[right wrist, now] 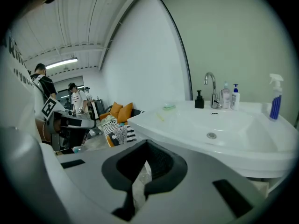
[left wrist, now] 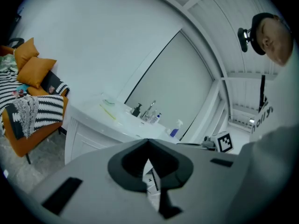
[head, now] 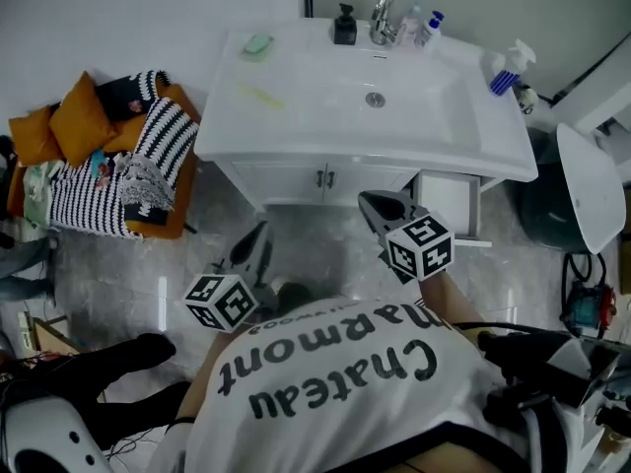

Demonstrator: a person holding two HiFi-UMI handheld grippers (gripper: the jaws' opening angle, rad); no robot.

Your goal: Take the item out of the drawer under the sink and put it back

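Though drawer [head: 449,201] under sink [head: 296,136] seems pulled out, contents hidden, left tool [head: 259,235], right tool [head: 373,203] pressed together

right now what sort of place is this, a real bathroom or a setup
Probably a mock bathroom corner in a workroom: a white washbasin with a tap and spray bottle, yet an orange armchair stands beside it and people stand among equipment nearby.
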